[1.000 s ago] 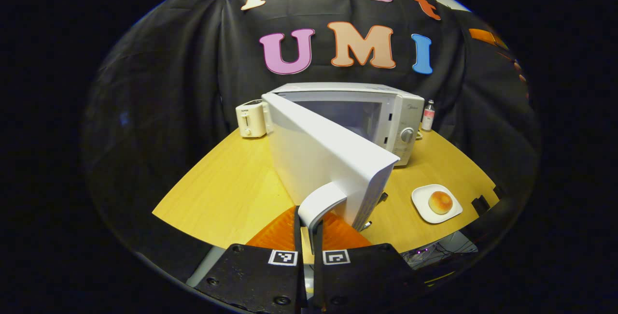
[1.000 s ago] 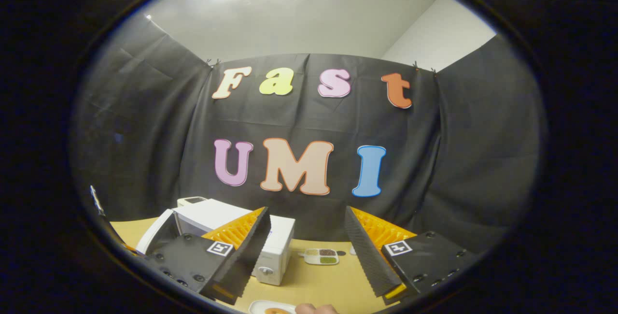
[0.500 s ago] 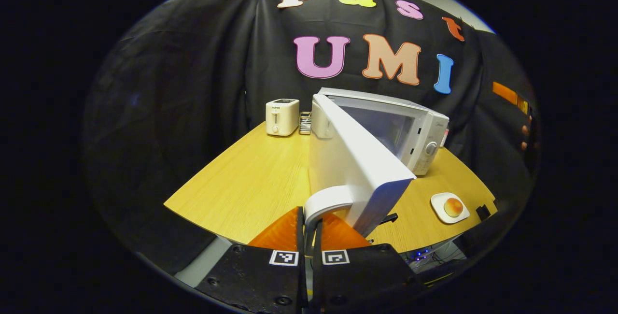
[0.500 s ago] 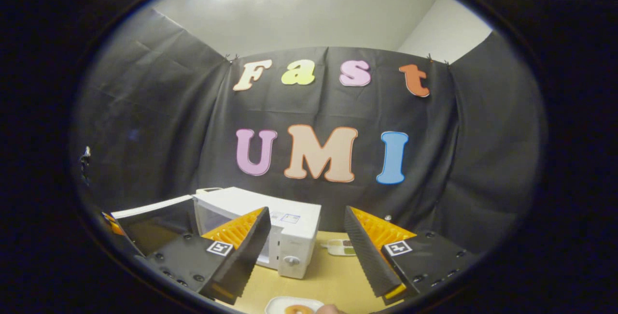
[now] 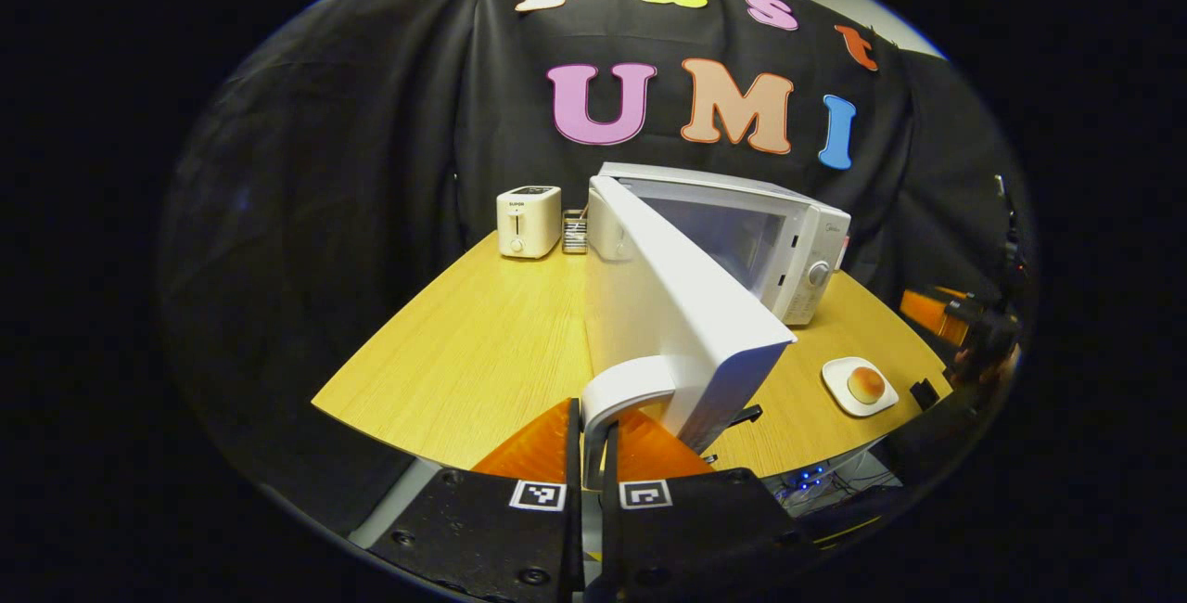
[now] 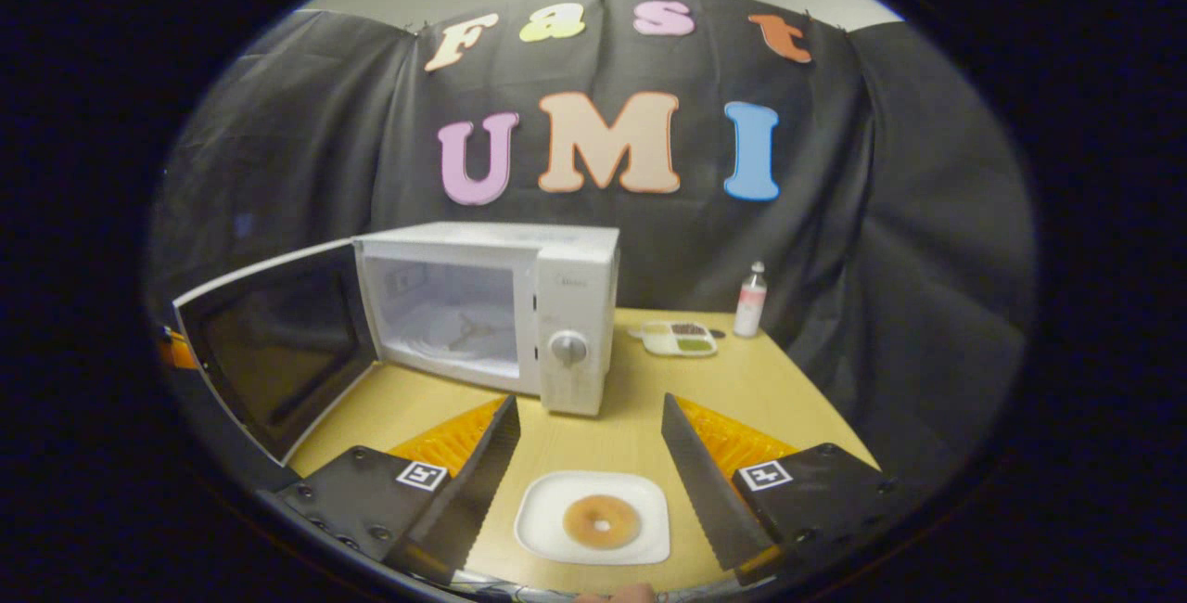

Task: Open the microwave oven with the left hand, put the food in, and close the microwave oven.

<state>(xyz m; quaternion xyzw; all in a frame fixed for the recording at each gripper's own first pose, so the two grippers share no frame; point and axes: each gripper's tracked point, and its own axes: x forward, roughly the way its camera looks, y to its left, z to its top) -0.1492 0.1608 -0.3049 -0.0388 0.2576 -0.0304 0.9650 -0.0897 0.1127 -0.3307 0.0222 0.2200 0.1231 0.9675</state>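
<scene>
While its two fingers pinch the white door handle (image 5: 619,387) between them, the left gripper (image 5: 592,441) holds the microwave door (image 5: 677,315) swung wide open toward the near edge of the table (image 5: 464,362). Behind the door, the microwave (image 6: 519,306) stands with its cavity exposed and a dial on its right panel. Spread wide apart and holding nothing, the right gripper (image 6: 589,455) hovers over the near side of the table, with the white plate (image 6: 547,529) and the round bun (image 6: 601,521) lying between its fingers below. At the far left of the table sits a toaster (image 5: 528,222). To the right of the microwave stand a small bottle (image 6: 750,300) and a divided dish (image 6: 680,338).
</scene>
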